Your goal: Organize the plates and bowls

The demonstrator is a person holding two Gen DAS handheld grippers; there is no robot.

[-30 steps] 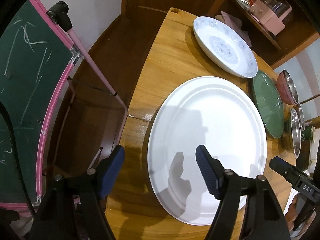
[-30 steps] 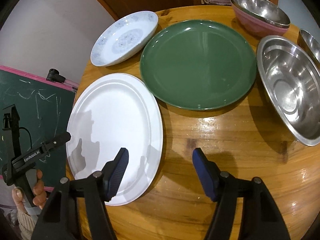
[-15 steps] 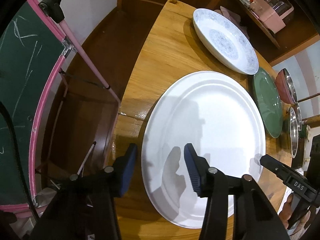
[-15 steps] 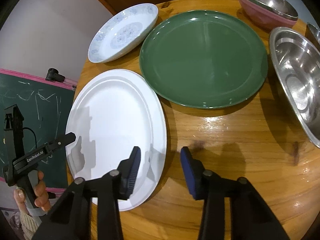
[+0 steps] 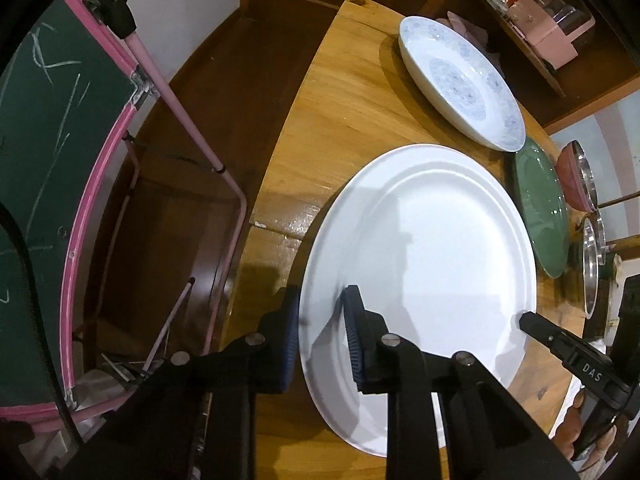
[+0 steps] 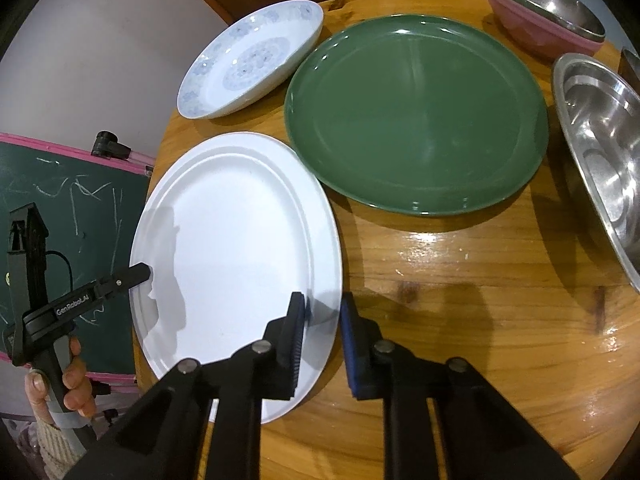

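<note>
A large white plate (image 5: 432, 248) lies on the round wooden table (image 5: 336, 128); it also shows in the right wrist view (image 6: 236, 236). My left gripper (image 5: 322, 340) is shut on the plate's left rim, one pad above and one below. My right gripper (image 6: 322, 340) is shut on the plate's opposite rim. A green plate (image 6: 416, 112) lies just beyond the white one, and a blue-patterned white plate (image 6: 252, 56) sits further back.
A steel bowl (image 6: 600, 144) stands at the right. A pink bowl with a steel bowl inside (image 6: 540, 8) sits at the back right. A green chalkboard with a pink frame (image 5: 52, 152) stands close to the table's left edge.
Both grippers have moved in onto the white plate's rim and closed from wide open to shut on it, one on each side.
</note>
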